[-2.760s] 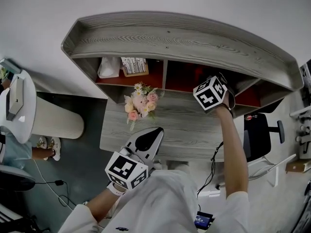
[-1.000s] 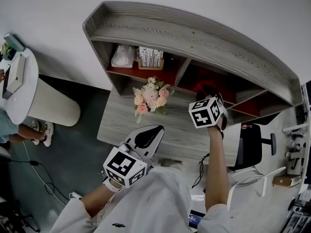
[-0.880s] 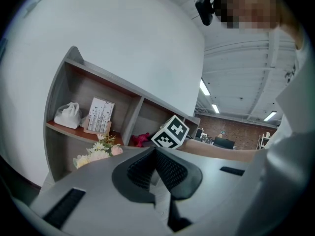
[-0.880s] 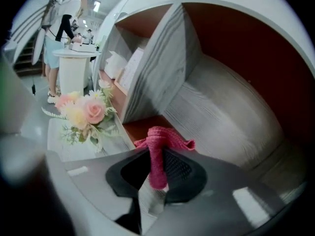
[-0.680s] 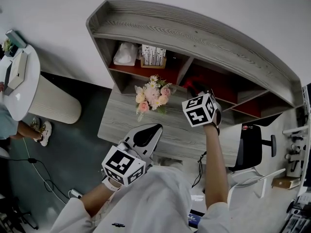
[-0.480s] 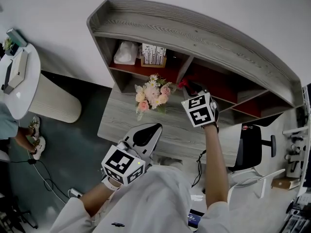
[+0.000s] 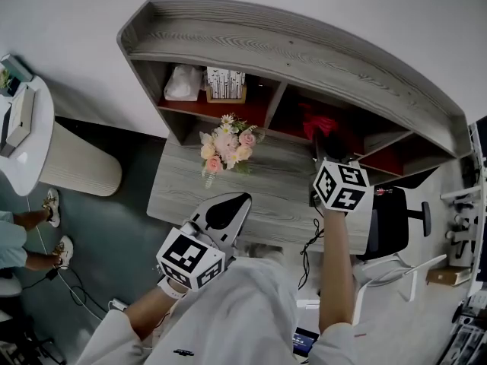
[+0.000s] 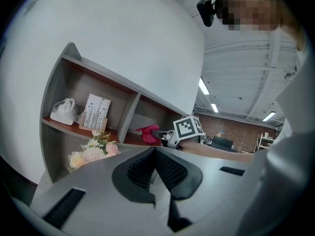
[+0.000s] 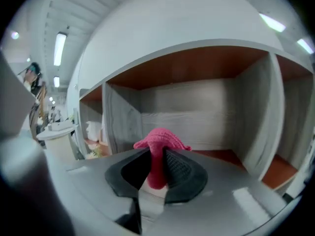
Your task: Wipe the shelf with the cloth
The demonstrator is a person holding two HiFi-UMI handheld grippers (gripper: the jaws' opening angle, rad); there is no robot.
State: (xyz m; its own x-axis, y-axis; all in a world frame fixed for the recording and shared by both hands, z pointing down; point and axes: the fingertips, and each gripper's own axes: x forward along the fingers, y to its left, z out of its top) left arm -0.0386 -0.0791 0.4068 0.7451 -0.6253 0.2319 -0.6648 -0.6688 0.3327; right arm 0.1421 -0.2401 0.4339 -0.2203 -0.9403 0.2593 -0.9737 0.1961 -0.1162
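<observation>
The grey wooden shelf (image 7: 304, 52) has red-brown compartments above a desk. My right gripper (image 7: 329, 138) reaches into the middle compartment, shut on a red cloth (image 7: 319, 119) that rests on the compartment floor. In the right gripper view the cloth (image 9: 160, 140) bunches up between the jaws of my right gripper (image 9: 156, 155), with the compartment's back wall (image 9: 197, 112) ahead. My left gripper (image 7: 232, 200) hovers over the desk's near edge, shut and holding nothing. The left gripper view shows the left gripper (image 8: 154, 151), the cloth (image 8: 146, 132) and the right gripper's marker cube (image 8: 188, 128).
A bunch of flowers (image 7: 223, 146) stands on the desk (image 7: 281, 181) left of the right gripper. A white bag (image 7: 182, 84) and a card box (image 7: 225, 84) sit in the left compartment. A black chair (image 7: 396, 219) is at the right, a round white table (image 7: 30, 139) at the left.
My right gripper has slid the red cloth to the right along the middle compartment floor, away from the divider. The left gripper has stayed put.
</observation>
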